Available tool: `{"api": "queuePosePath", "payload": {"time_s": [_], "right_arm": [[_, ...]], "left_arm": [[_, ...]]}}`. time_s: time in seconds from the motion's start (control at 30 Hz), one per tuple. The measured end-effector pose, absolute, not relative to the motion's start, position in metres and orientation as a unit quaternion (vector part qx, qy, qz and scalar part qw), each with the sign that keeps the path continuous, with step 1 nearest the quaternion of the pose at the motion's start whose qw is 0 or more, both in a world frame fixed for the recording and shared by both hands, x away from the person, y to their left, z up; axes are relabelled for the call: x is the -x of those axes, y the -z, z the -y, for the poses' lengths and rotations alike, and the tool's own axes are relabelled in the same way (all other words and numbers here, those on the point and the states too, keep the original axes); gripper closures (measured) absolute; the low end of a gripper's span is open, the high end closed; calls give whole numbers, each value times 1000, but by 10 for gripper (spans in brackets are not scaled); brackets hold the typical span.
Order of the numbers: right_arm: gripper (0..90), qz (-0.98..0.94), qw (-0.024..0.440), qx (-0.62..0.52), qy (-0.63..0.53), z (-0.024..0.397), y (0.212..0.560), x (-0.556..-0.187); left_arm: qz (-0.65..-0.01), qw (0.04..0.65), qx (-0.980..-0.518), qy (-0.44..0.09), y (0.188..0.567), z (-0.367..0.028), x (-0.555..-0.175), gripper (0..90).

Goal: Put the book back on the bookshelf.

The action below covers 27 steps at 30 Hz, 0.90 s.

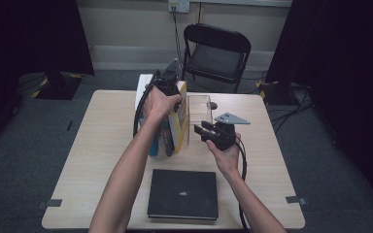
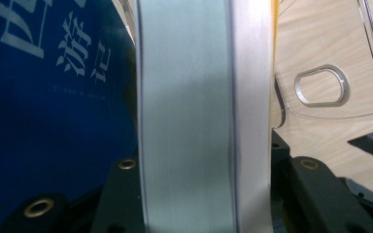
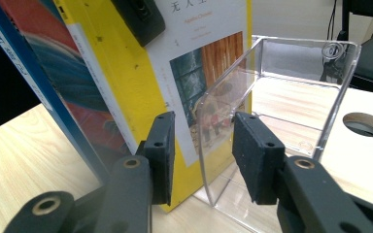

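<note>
Two grippers are sharing the job: left gripper (image 1: 166,83) is pinching the yellow book (image 1: 179,121) upright from above, while right gripper (image 3: 201,155) is straddling, jaws spread, the clear bookend (image 3: 291,87) wall, probably to steady it.

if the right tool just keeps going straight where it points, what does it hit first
Most likely the near upright edge of the clear acrylic stand, which sits between the right tool's open jaws; the yellow book stands just beside it.

Dim room with dark edges; both gripper views bright, close surfaces blurred.
</note>
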State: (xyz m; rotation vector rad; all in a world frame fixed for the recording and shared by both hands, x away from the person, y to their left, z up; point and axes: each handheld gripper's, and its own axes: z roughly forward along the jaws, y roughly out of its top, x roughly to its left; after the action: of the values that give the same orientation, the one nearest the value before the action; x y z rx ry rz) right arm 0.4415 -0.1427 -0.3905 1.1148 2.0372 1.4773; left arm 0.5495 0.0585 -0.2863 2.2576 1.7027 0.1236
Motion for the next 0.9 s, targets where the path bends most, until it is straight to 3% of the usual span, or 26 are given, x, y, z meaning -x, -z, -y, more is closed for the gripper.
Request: {"api": "queuePosePath", "payload": {"time_s": [0.27,0.9], "right_arm": [[614,-729,193,-396,-523,143,391,-440],[625,-734,195,-394,-518,143,401,-437]], "left_arm": [[-609,155,-777,-35,285,-60,-551,592],[-691,173,-700,-46,286,-63,-550,589]]}}
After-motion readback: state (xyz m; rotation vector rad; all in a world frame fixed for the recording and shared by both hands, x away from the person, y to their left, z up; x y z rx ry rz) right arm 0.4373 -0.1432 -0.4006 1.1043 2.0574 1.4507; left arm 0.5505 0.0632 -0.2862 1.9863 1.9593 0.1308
